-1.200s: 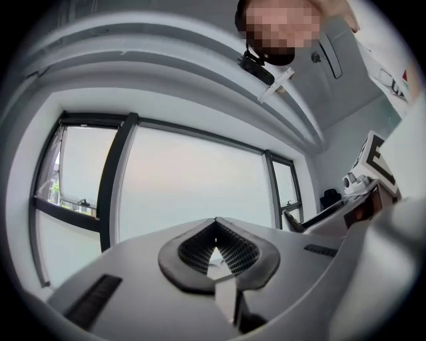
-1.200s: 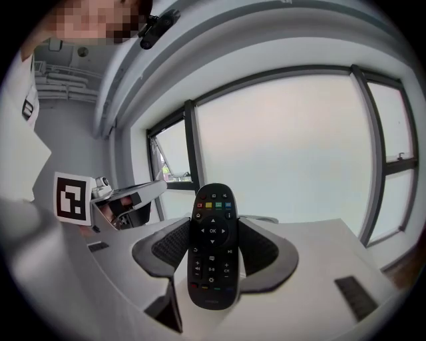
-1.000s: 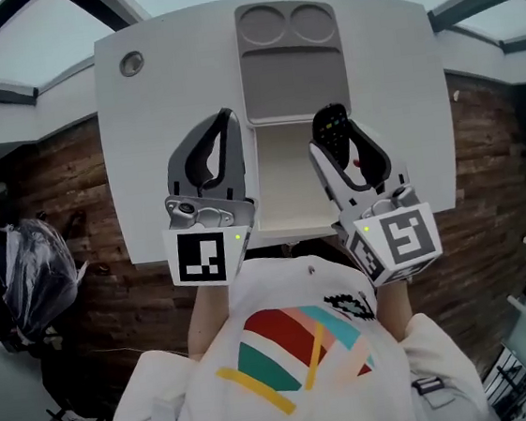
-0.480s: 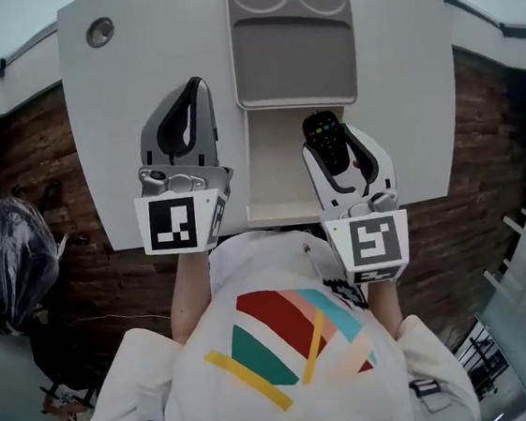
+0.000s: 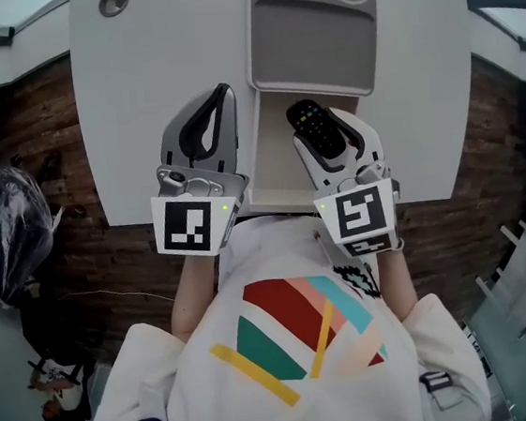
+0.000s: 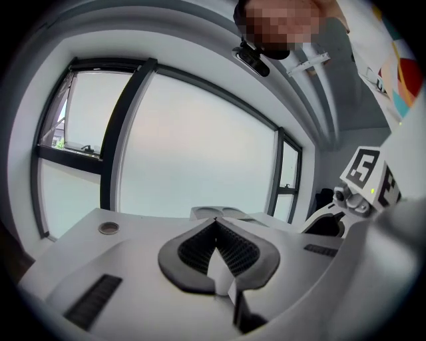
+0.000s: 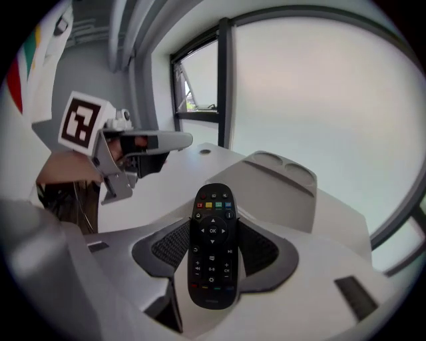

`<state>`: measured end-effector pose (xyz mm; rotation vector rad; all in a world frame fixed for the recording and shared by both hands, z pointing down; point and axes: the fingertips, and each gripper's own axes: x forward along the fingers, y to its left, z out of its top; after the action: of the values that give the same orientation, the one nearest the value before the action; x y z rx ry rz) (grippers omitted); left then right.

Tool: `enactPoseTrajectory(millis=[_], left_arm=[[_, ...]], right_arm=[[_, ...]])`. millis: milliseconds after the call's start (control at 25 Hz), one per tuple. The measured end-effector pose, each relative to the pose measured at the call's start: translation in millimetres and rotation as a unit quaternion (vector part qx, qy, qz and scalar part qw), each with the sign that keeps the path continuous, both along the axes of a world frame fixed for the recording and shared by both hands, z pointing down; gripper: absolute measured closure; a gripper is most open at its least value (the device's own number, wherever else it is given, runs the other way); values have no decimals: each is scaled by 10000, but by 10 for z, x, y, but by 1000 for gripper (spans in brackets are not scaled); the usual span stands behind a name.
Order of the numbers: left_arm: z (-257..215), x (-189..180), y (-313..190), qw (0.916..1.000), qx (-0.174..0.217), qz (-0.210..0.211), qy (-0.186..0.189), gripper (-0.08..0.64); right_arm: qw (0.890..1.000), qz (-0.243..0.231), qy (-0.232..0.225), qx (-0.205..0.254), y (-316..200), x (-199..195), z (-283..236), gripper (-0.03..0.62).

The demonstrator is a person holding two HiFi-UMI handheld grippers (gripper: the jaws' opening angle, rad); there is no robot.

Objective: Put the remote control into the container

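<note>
Holding remote control (image 7: 212,246) lengthwise in clenched jaws, buttons up, right gripper (image 5: 330,136) hovers over open white container (image 5: 274,161) at bench (image 5: 152,66) edge, apparently lined up for lowering. Left gripper (image 6: 214,226): jaws pressed together, empty, beside container, clear of path.

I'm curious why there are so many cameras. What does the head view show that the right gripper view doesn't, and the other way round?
Only the head view shows the marker cube on the right gripper and the open white container that the remote control appears to hang over. Only the right gripper view shows the remote's keys up close, with the pads pressing on both its sides. Both show the remote, the grey tray, the white table and the shut, empty left gripper.
</note>
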<state>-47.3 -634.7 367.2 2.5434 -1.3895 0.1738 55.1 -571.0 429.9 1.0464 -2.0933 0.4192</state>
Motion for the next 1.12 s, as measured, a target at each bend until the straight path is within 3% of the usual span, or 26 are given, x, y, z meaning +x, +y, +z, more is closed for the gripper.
enactPoseTrajectory(millis=[80, 240, 400, 720, 1120], left_arm=[[38, 4, 45, 10000, -53, 32, -33, 554], [46, -70, 75, 9999, -73, -97, -29, 554], [88, -227, 62, 9997, -104, -216, -36, 554], [155, -402, 129, 9988, -158, -470, -37, 554], [219, -542, 154, 9976, -237, -641, -85, 554]], right_arm=[[9992, -267, 280, -84, 32, -5, 168, 360], [9965, -470, 205, -663, 95, -55, 410, 360], [9908, -781, 701, -858, 128, -137, 558, 360], [9619, -1957, 1387, -1311, 278, -308, 854, 360], [9455, -2276, 1589, -1701, 294, -385, 929, 359]])
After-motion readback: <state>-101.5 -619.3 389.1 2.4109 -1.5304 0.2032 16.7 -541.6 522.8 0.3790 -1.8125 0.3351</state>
